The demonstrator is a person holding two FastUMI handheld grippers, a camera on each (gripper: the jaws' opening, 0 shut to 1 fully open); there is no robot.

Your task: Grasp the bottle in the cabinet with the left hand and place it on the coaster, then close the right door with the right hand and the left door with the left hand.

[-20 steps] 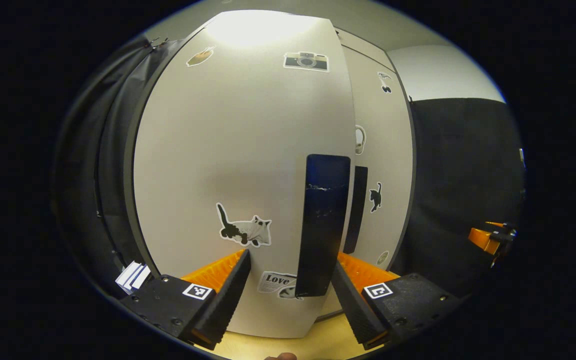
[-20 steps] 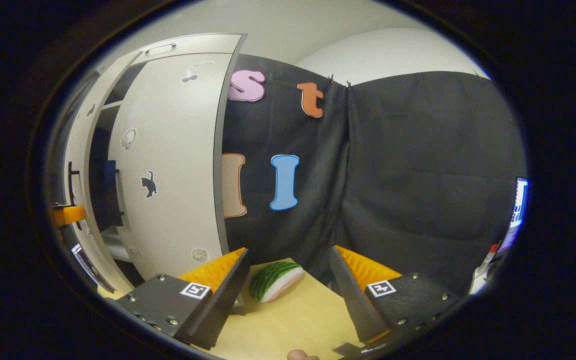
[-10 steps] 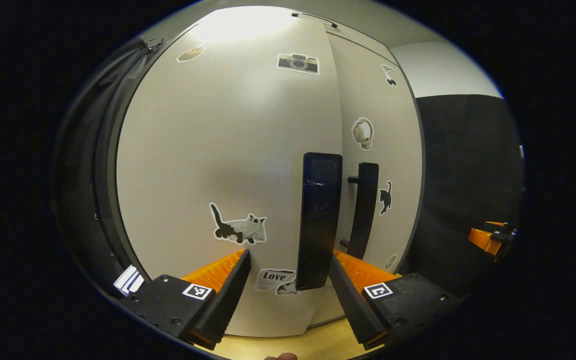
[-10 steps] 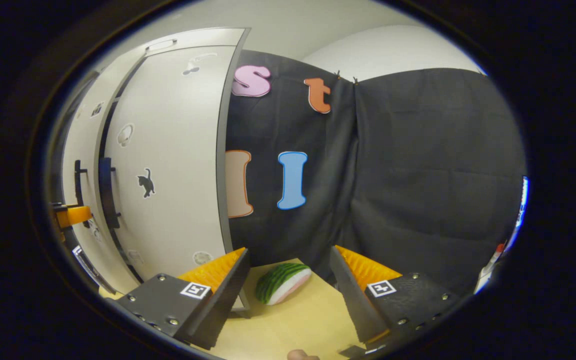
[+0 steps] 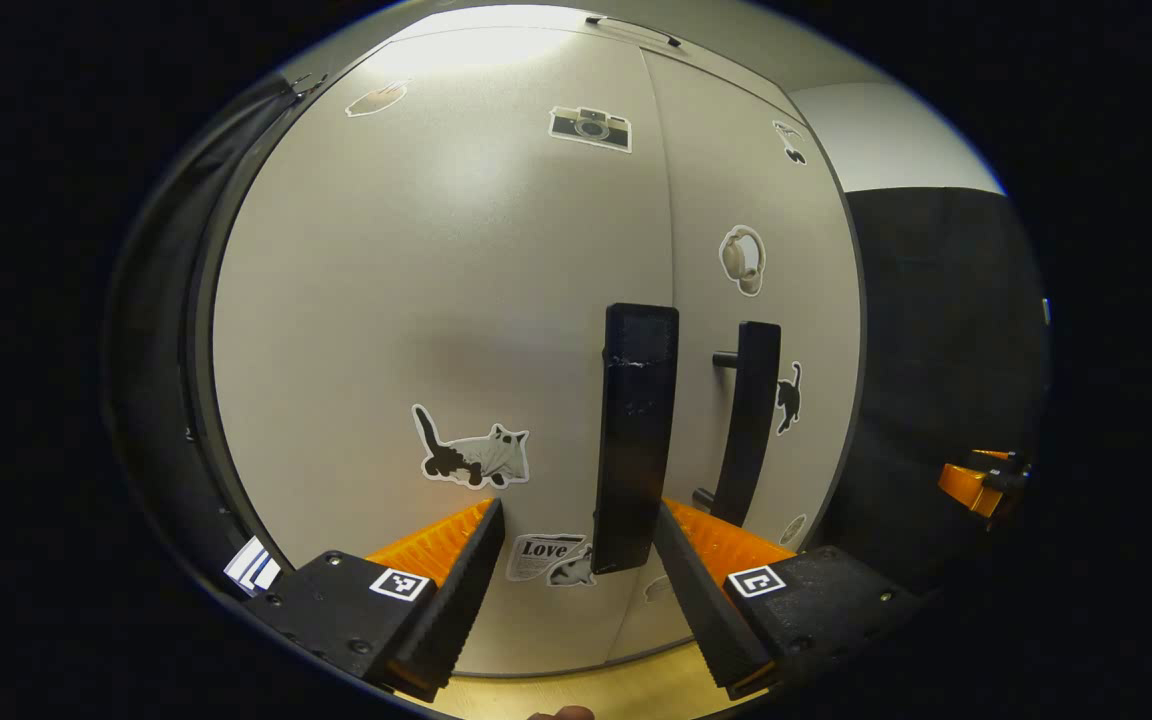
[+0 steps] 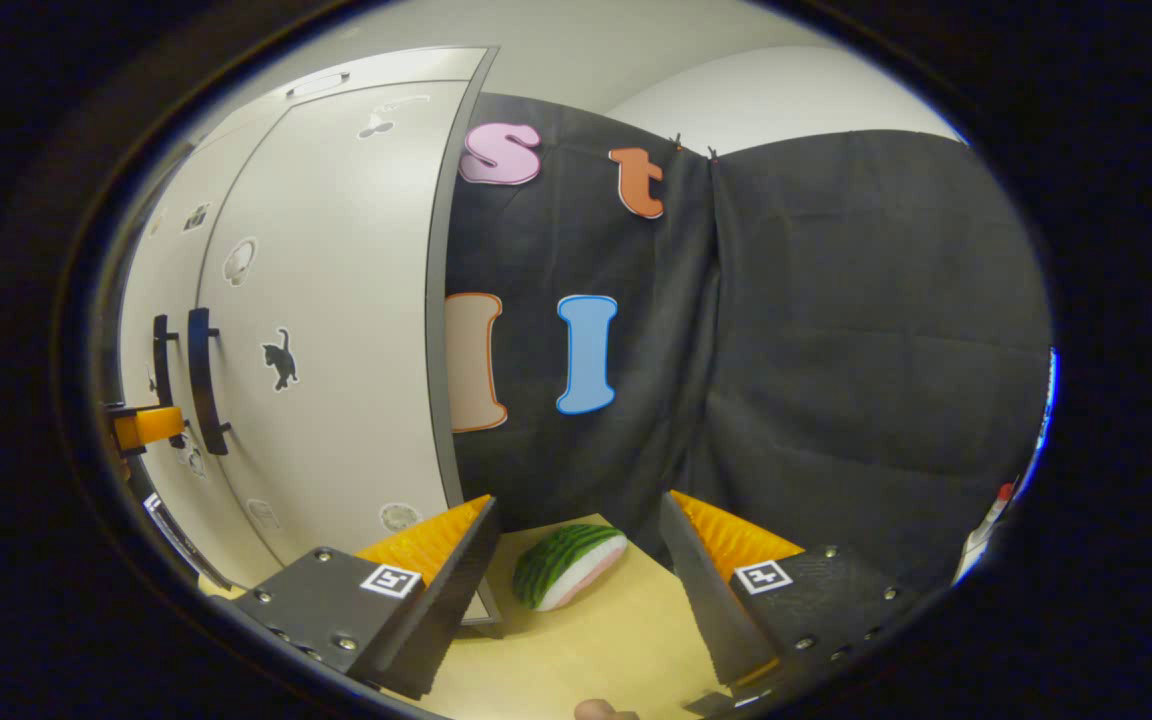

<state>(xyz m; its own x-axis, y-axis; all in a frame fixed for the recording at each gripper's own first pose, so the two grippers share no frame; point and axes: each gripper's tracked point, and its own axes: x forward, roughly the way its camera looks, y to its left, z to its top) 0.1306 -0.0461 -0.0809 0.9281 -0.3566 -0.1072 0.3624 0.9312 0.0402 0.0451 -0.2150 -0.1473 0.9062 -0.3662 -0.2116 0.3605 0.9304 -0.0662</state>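
Note:
The white cabinet's left door (image 5: 436,330) and right door (image 5: 736,200) stand flush, edge to edge. Each carries a black bar handle: the left handle (image 5: 636,430) and the right handle (image 5: 751,420). My left gripper (image 5: 576,505) is open and close up against the left door. That handle's lower end hangs between its fingers, nearer the right-hand one. My right gripper (image 6: 576,500) is open over the table with nothing between its fingers, off to the cabinet's right. The right gripper view has the cabinet (image 6: 336,330) at the left, with the left gripper (image 6: 141,428) at its handles.
A toy watermelon slice (image 6: 566,565) lies on the yellow tabletop (image 6: 576,650) just ahead of my right gripper. Black cloth wall (image 6: 836,350) stands behind and to the right of the cabinet. The right gripper (image 5: 981,480) sits at the far right of the left gripper view.
The left door has swung in from ajar until it lines up with the right door, my left gripper following it. The right gripper has barely moved.

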